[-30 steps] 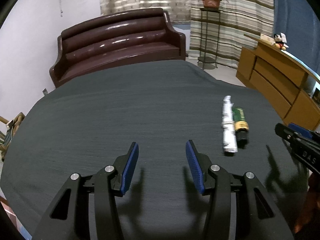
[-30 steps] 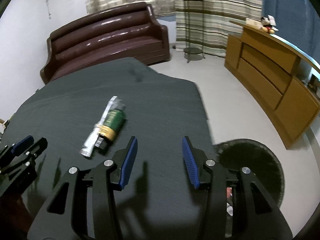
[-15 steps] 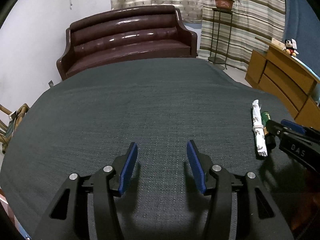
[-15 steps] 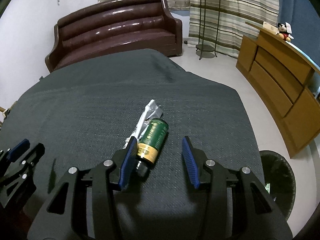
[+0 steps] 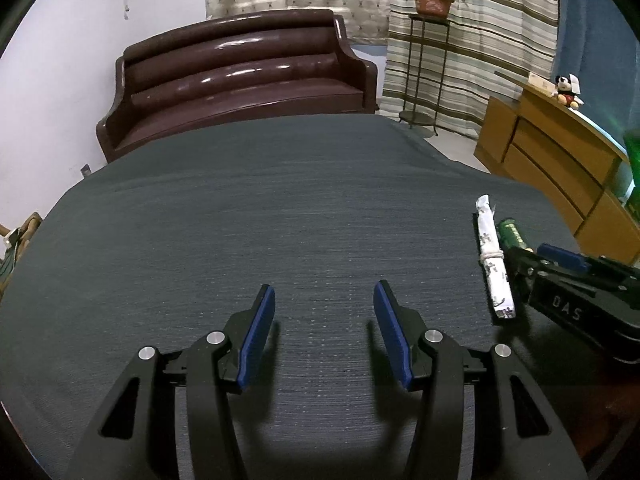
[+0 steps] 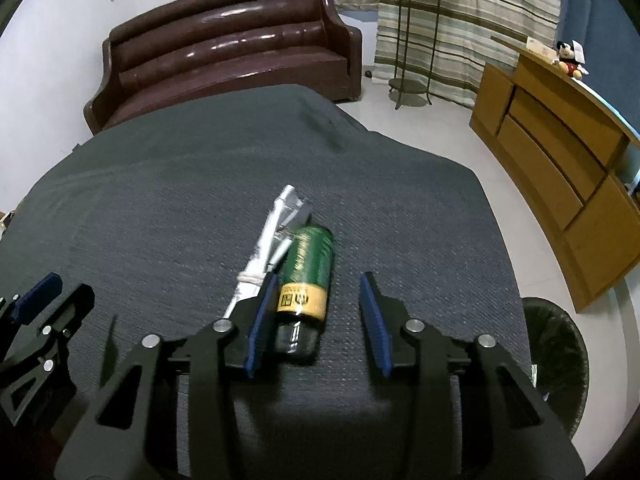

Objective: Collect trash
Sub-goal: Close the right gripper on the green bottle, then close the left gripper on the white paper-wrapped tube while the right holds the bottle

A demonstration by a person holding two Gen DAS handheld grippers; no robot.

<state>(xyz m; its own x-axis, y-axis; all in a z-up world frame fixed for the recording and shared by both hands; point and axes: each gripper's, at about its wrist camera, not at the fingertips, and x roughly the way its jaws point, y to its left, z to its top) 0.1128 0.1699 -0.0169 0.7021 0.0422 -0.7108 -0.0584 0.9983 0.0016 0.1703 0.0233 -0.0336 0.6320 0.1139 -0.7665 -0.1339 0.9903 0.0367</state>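
Observation:
A green bottle (image 6: 308, 264) with a yellow label lies on the dark grey tablecloth (image 6: 160, 200), with a twisted white wrapper (image 6: 272, 240) along its left side. My right gripper (image 6: 320, 278) straddles the bottle's cap end and its jaws are closing. The left pad is at the bottle's side, while a gap remains at the right pad. My left gripper (image 5: 324, 286) hovers open over bare cloth, nothing between its fingers. The left wrist view shows the wrapper (image 5: 494, 268), the bottle (image 5: 512, 234) and the right gripper (image 5: 528, 252) at far right.
A black trash bin (image 6: 560, 344) stands on the floor off the table's right edge. A brown sofa (image 6: 224, 52) is beyond the table, a wooden cabinet (image 6: 560, 152) at right, a plant stand (image 6: 412, 40) by the curtains. The left gripper (image 6: 68, 286) shows at left.
The right gripper has come in over the bottle, which now lies between its jaws, and the jaws have narrowed. The left gripper stays open over the cloth.

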